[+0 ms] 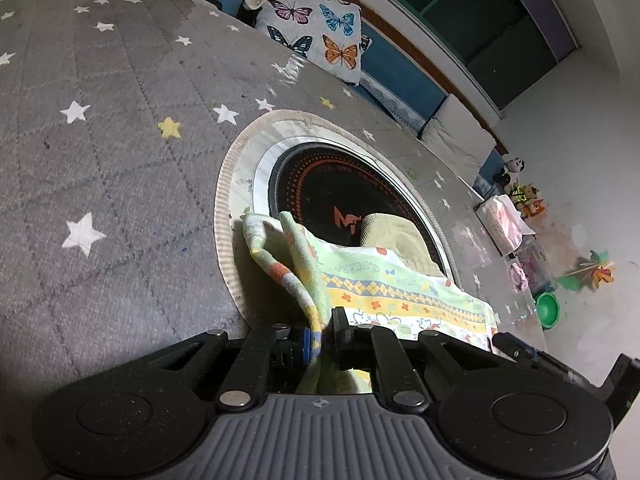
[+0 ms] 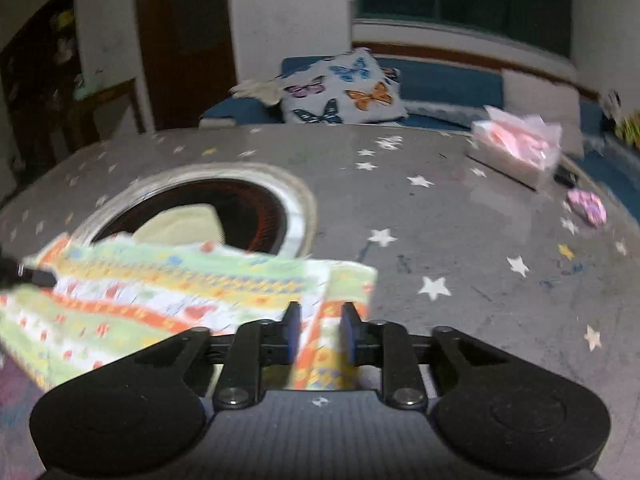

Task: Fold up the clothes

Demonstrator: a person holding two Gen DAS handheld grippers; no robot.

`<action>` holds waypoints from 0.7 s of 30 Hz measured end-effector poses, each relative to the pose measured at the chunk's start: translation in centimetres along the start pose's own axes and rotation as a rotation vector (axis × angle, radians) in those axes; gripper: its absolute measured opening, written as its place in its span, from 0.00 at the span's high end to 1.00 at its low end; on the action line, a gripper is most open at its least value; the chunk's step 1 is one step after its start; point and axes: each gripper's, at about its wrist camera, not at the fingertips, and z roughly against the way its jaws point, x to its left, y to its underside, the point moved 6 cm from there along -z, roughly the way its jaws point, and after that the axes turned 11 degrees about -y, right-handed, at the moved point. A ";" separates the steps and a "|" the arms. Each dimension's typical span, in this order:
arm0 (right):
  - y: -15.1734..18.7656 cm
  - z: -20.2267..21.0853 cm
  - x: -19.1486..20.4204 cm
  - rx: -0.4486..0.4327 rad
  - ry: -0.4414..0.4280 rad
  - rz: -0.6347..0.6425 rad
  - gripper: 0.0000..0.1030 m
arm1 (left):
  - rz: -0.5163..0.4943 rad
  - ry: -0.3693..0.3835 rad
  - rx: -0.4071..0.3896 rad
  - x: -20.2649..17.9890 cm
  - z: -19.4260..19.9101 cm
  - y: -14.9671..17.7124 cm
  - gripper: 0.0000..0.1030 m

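- Left wrist view: the left gripper (image 1: 323, 334) has its jaws pressed together on a bunched edge of the patterned cloth (image 1: 384, 292), which rises in a fold just ahead of the fingers.
- From that pinch the cloth spreads away to the right, lying partly over the round black cooktop (image 1: 320, 188) set into the table (image 1: 100, 152), and partly over the pale ring around it.
- A yellowish folded cloth (image 1: 394, 236) lies on the cooktop, touching the far edge of the patterned one.
- Beyond the table a butterfly cushion (image 1: 316, 36) rests on a blue bench; a green bowl (image 1: 547, 309) sits on the floor to the right.
- Right wrist view: the picture is blurred. The right gripper (image 2: 320, 330) has its jaws a little apart, with a corner of the patterned cloth (image 2: 160, 292) running between them; whether the pads actually press it cannot be told.
- The cloth stretches off to the left, above the table's near edge and in front of the cooktop (image 2: 256, 208).
- A tissue pack (image 2: 518, 150) stands well apart at the table's far right.
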 end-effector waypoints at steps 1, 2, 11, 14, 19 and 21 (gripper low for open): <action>-0.1 -0.2 -0.6 -0.004 0.004 -0.022 0.63 | -0.003 -0.003 -0.001 0.0 0.0 0.0 0.89; -0.2 -0.4 -1.0 -0.005 -0.004 -0.044 0.63 | -0.006 -0.005 -0.002 -0.1 0.0 -0.1 0.89; -0.6 -1.9 -1.4 -0.014 -0.070 -0.135 0.65 | -0.024 -0.027 -0.010 -0.4 -0.1 -0.4 0.89; -0.8 -1.3 -0.8 -0.029 -0.071 -0.118 0.82 | -0.031 -0.030 -0.016 -0.7 0.1 -0.5 0.89; -1.1 -0.3 0.2 -0.056 -0.074 -0.092 0.92 | -0.070 -0.023 -0.047 -2.3 1.2 -1.0 0.90; -1.3 0.2 0.6 -0.066 -0.076 -0.081 0.93 | -0.097 -0.017 -0.064 -3.3 1.8 -1.3 0.91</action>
